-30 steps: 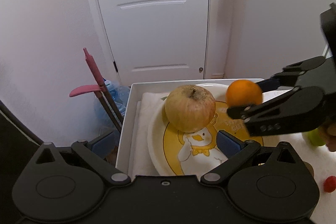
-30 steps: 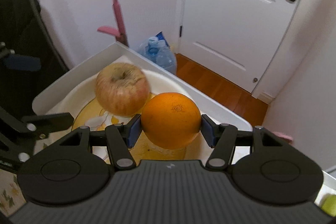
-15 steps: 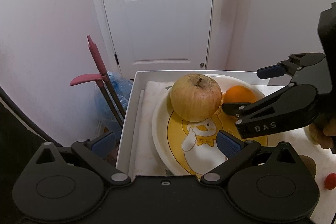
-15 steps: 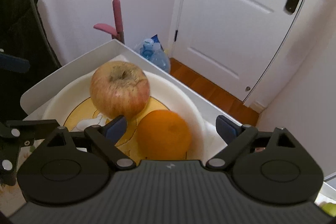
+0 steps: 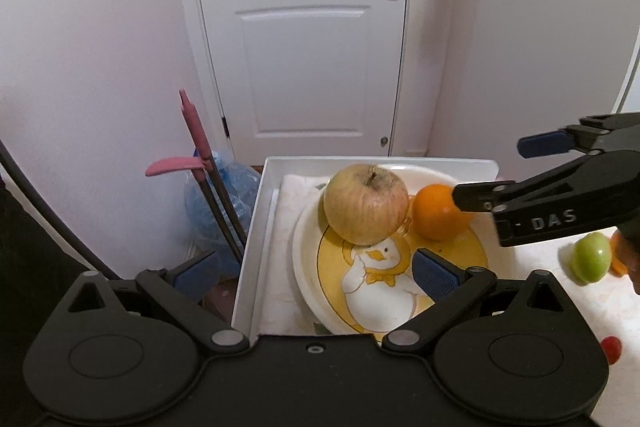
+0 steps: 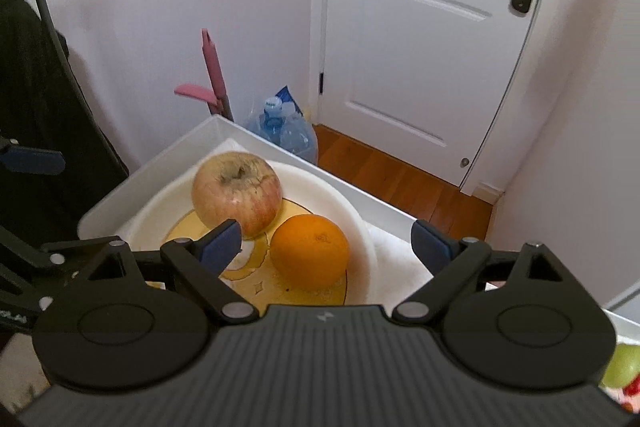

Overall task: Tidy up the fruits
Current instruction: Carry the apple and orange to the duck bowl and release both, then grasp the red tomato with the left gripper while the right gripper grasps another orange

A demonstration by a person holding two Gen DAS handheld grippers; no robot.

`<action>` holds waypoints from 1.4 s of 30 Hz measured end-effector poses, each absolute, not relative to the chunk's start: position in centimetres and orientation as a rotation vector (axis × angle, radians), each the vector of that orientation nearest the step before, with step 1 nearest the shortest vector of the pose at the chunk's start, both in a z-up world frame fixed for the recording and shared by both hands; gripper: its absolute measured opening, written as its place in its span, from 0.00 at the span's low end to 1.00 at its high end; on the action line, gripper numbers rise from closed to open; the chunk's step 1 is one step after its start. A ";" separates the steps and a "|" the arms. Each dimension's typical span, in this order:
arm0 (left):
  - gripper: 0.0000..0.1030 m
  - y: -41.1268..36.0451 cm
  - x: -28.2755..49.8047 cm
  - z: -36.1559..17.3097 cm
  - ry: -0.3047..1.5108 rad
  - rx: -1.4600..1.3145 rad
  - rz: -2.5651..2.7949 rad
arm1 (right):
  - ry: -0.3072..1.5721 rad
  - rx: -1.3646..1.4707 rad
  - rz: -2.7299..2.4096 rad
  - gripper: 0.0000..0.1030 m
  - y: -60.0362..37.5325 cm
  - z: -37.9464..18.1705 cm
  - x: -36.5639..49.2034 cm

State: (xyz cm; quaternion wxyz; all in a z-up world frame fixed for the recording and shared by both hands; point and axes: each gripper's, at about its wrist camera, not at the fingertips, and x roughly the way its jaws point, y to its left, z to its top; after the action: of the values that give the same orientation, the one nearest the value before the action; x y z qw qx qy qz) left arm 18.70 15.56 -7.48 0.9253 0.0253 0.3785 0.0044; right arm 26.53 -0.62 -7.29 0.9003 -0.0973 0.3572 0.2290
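**Orange and apple on the duck plate, both grippers empty**

The landmark is the duck plate [image 5: 308, 247], a white plate with a yellow centre and a cartoon duck, lying inside a white tray [image 5: 256, 227]. An apple [image 5: 366, 203] sits toward the far side of the plate, stem up. An orange [image 5: 438, 213] rests on the plate just beside the apple, on its right in the left wrist view; whether the two touch I cannot tell.

The right gripper [image 6: 326, 237] hangs above the near edge of the plate with its jaws spread wide; the orange lies between and beyond its blue pads, touched by neither. The left gripper [image 5: 316, 269] stands over the plate's near left side, jaws also wide apart, nothing between them.

Off the plate to the right, outside the tray, lie a green fruit [image 5: 590, 263] and a small red fruit [image 5: 611, 347].
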 end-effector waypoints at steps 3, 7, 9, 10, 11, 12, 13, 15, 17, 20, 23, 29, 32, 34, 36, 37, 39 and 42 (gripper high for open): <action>1.00 15.0 17.6 -6.2 0.752 0.049 0.011 | 0.733 -0.166 0.455 1.00 -2.1 -5.5 25.1; 1.00 13.8 15.8 -4.4 0.714 0.041 0.016 | 0.729 -0.117 0.419 1.00 -4.7 -3.3 22.2; 1.00 13.4 15.0 -3.8 0.704 0.033 0.019 | 0.723 -0.099 0.406 1.00 -6.1 -2.6 20.5; 1.00 13.0 14.5 -3.5 0.700 0.031 0.021 | 0.721 -0.095 0.400 1.00 -6.7 -2.3 19.7; 1.00 12.6 14.0 -3.1 0.696 0.029 0.025 | 0.717 -0.091 0.393 1.00 -7.4 -2.0 19.0; 1.00 12.1 13.4 -2.9 0.690 0.029 0.030 | 0.713 -0.088 0.388 1.00 -8.0 -1.6 18.3; 1.00 11.5 12.8 -2.5 0.681 0.028 0.038 | 0.709 -0.085 0.383 1.00 -8.8 -1.2 17.6; 1.00 10.6 11.8 -2.1 0.673 0.023 0.048 | 0.702 -0.077 0.377 1.00 -10.5 -0.5 16.5; 1.00 9.5 10.6 -1.9 0.664 0.016 0.056 | 0.694 -0.075 0.374 1.00 -11.9 0.0 15.5; 1.00 7.6 9.4 -1.7 0.662 0.009 0.064 | 0.685 -0.090 0.364 1.00 -14.2 0.2 14.2; 1.00 5.9 8.3 -1.9 0.664 -0.006 0.070 | 0.686 -0.096 0.361 1.00 -16.5 0.0 13.2; 1.00 2.2 6.8 -3.2 0.677 -0.015 0.091 | 0.704 -0.112 0.356 1.00 -20.4 -2.0 12.4; 1.00 0.4 6.3 -4.2 0.685 -0.011 0.101 | 0.717 -0.117 0.360 1.00 -22.2 -3.5 12.5; 1.00 -0.8 6.3 -4.9 0.693 -0.005 0.104 | 0.723 -0.120 0.361 1.00 -23.3 -4.6 12.8; 1.00 -2.1 6.4 -5.9 0.704 0.005 0.106 | 0.732 -0.123 0.365 1.00 -24.3 -5.7 13.2; 1.00 -2.7 6.5 -6.4 0.709 0.011 0.107 | 0.734 -0.125 0.367 1.00 -24.7 -6.3 13.4; 1.00 -3.9 6.6 -7.4 0.715 0.020 0.107 | 0.741 -0.128 0.373 1.00 -25.4 -7.3 13.9; 1.00 -5.6 6.8 -8.9 0.723 0.020 0.107 | 0.748 -0.138 0.385 1.00 -26.3 -8.9 14.6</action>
State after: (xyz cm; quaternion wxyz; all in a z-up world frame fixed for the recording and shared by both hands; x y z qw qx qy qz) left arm 6.84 -5.57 -8.94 0.9340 0.0098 0.3533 0.0523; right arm 14.62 -26.29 -8.86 0.9106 -0.0670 0.3628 0.1866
